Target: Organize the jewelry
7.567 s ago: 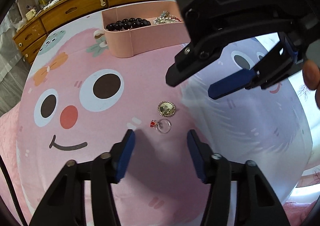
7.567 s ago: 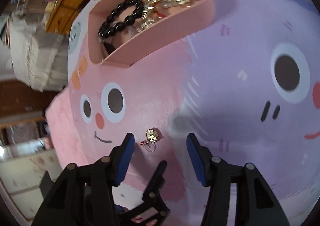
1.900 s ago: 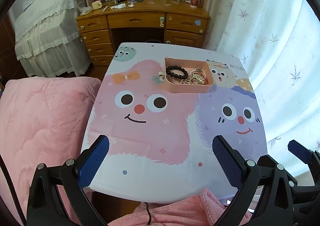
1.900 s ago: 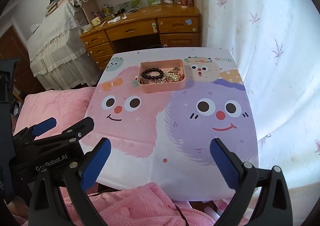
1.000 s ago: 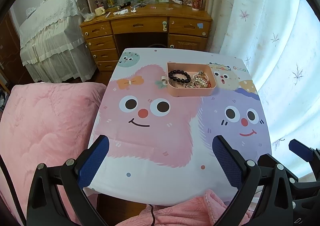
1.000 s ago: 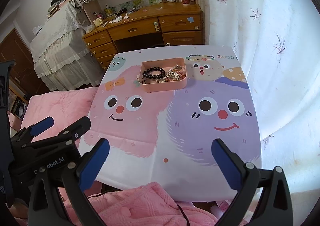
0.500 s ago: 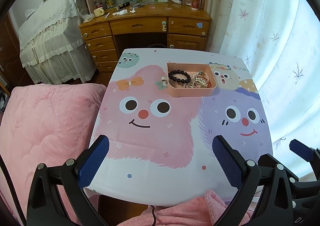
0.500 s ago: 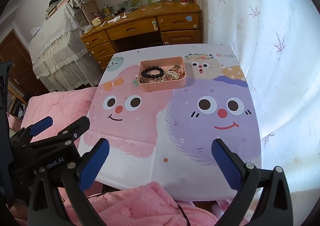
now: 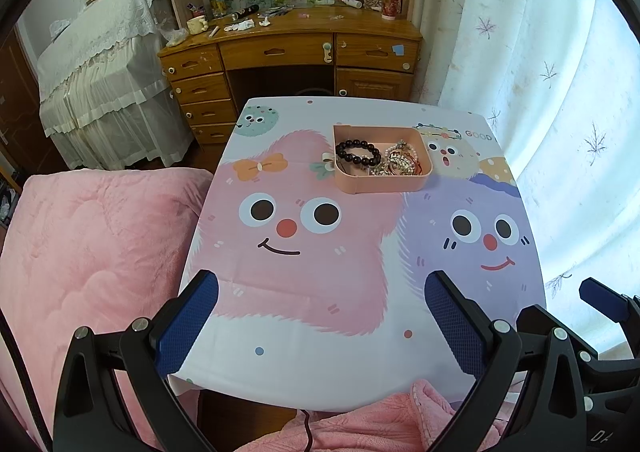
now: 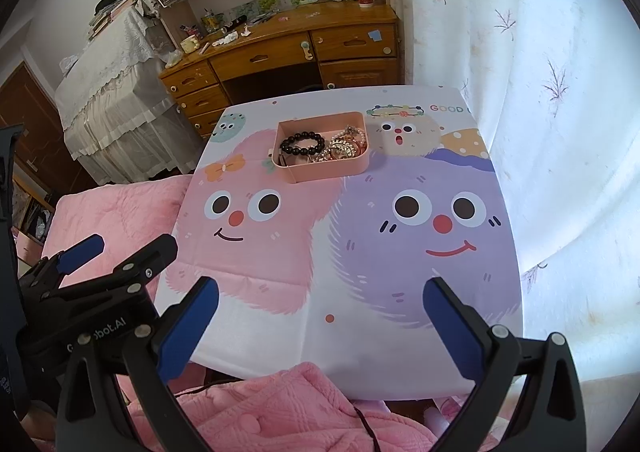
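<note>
A pink tray (image 9: 384,184) stands at the far middle of the table and also shows in the right wrist view (image 10: 332,173). It holds a black bead bracelet (image 9: 357,154) (image 10: 302,144) on the left and a heap of gold and pearl jewelry (image 9: 401,163) (image 10: 345,145) on the right. My left gripper (image 9: 320,322) is wide open and empty, held high above the table's near edge. My right gripper (image 10: 320,326) is wide open and empty too, beside it on the right. No loose jewelry shows on the cloth.
The table wears a cartoon cloth (image 9: 320,252) with a pink and a purple face. A pink quilt (image 9: 92,244) lies left and near. A wooden desk (image 9: 296,51) stands behind, a white curtain (image 9: 540,71) to the right.
Earlier a ring and a brooch lay on the cloth under the grippers; now the cloth is bare. Both grippers have pulled far back, opened wider, and barely drift over the last second.
</note>
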Demonstrator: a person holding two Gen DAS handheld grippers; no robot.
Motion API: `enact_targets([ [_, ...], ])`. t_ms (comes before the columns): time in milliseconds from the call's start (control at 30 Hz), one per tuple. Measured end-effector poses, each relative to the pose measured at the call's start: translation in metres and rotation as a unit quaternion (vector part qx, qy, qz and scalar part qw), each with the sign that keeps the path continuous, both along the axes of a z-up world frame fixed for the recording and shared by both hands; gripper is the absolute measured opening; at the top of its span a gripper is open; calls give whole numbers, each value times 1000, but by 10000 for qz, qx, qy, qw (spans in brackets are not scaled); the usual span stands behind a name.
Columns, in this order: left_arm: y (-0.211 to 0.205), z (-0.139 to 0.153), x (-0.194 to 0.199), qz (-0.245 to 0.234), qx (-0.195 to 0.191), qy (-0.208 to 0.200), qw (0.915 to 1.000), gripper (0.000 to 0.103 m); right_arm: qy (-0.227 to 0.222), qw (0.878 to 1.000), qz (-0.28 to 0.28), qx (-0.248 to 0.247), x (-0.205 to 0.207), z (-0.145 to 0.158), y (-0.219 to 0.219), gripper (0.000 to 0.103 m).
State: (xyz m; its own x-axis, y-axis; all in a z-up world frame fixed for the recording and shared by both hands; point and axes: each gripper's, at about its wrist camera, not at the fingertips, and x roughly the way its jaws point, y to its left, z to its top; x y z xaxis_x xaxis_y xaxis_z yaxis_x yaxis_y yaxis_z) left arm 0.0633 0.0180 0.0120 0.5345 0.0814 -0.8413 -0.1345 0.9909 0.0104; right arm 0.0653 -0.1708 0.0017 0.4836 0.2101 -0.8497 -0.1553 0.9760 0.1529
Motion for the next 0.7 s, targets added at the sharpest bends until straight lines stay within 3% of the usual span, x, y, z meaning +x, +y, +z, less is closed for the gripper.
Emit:
enact_targets([
  [700,-1,3,-5,-55,55,-73,9999,102,9,10000,-58,15,-2,-1,-3,103],
])
